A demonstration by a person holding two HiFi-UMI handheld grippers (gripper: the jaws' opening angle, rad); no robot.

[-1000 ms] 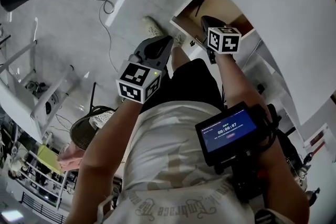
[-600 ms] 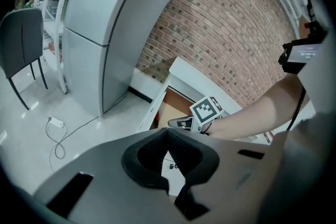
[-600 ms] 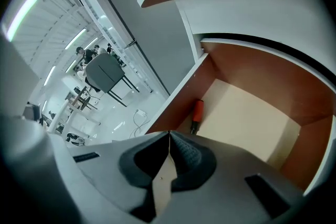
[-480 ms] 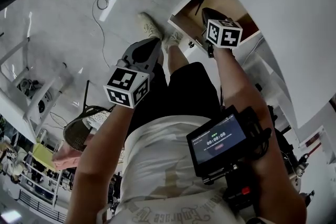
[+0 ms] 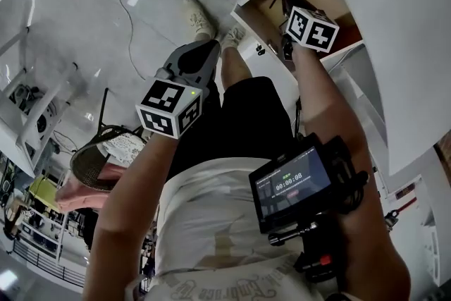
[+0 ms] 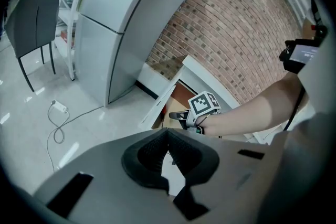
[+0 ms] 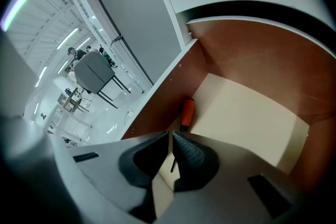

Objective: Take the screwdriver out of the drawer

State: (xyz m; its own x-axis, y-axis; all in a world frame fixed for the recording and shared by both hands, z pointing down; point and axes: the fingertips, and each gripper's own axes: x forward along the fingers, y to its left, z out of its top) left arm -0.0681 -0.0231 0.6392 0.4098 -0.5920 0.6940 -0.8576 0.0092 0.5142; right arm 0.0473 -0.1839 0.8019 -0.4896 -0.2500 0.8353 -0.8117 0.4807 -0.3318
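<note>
Glossy pale floor (image 5: 84, 17); brown-walled drawer (image 7: 247, 55), orange-handled screwdriver (image 7: 187, 112) inside; left tongs (image 6: 168, 132) and right tongs (image 7: 171, 135) together, empty

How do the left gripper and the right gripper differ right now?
The right gripper is over the open drawer; the left gripper hangs outside it, over the floor. The right gripper points at the orange-handled screwdriver; the left gripper points at floor beside the drawer. Both have jaws shut and hold nothing.
</note>
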